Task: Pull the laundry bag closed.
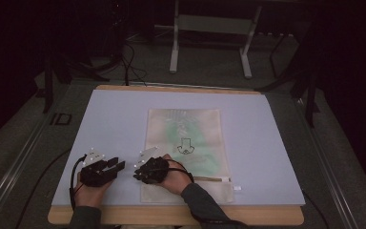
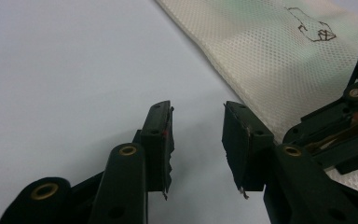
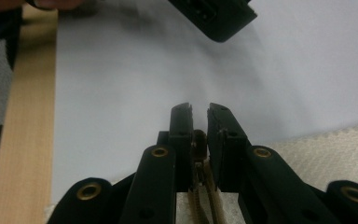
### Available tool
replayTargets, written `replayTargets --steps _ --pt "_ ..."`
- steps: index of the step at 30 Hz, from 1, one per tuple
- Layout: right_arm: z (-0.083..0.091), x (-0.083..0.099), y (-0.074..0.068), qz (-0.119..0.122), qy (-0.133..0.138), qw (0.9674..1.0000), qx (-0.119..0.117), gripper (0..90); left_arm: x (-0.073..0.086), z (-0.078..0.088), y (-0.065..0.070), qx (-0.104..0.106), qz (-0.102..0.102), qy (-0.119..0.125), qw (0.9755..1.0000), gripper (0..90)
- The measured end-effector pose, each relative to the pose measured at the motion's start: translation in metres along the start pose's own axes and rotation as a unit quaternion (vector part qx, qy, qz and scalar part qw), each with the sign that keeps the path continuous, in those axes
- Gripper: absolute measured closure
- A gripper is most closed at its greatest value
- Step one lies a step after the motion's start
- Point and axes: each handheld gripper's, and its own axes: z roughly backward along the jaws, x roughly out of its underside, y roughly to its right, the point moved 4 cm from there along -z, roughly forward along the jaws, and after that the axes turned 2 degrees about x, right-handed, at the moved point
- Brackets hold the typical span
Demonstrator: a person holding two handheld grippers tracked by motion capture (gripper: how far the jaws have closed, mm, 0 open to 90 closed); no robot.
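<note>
Pale lilac worktop (image 1: 124,124) in a dark room: zipper step on a cream mesh zip pouch (image 1: 186,138).
Right hand-held gripper (image 3: 199,109) has its jaws pressed nearly together, pinching the brass zipper pull (image 3: 198,140) at the pouch's near left corner; left hand-held gripper (image 2: 198,112) rests just beside it, jaws spread and empty. Next, I judge, comes a steady drag along the zipper track (image 1: 212,179) while the left one pins the fabric.

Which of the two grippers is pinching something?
The right gripper: its jaws clamp the mesh bag's zipper. The left gripper gapes over bare table.
</note>
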Motion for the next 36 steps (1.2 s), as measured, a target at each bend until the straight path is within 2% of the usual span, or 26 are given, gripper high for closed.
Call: replayTargets --steps 8,17,25,28,30,33,36 --pt "0.009 0.005 0.001 0.002 0.0 1.0 0.004 81.7 0.0 0.001 0.0 0.0 0.0 0.0 1.0 61.7" --pt "0.019 0.013 0.005 -0.009 0.004 0.9999 0.002 80.3 0.0 0.0 0.001 0.0 0.0 0.001 1.0 61.6" --pt "0.002 0.003 0.001 -0.001 -0.01 0.9999 -0.006 75.0 0.0 0.002 -0.001 -0.001 0.002 0.004 1.0 61.6" --pt "-0.006 0.003 0.001 0.0 -0.026 0.9996 0.006 72.2 0.0 0.002 -0.001 -0.002 0.002 0.005 1.0 61.6" --pt "-0.009 0.003 0.001 -0.002 -0.033 0.9995 0.005 71.7 0.0 0.002 -0.001 -0.001 0.002 0.005 1.0 61.6" --pt "-0.01 0.003 0.0 -0.003 -0.034 0.9994 0.008 75.1 0.0 0.001 -0.001 -0.001 0.002 0.004 1.0 61.6" --pt "-0.01 0.002 -0.002 0.009 -0.039 0.9992 0.006 80.9 0.0 0.001 0.0 0.0 0.0 0.002 1.0 61.6"
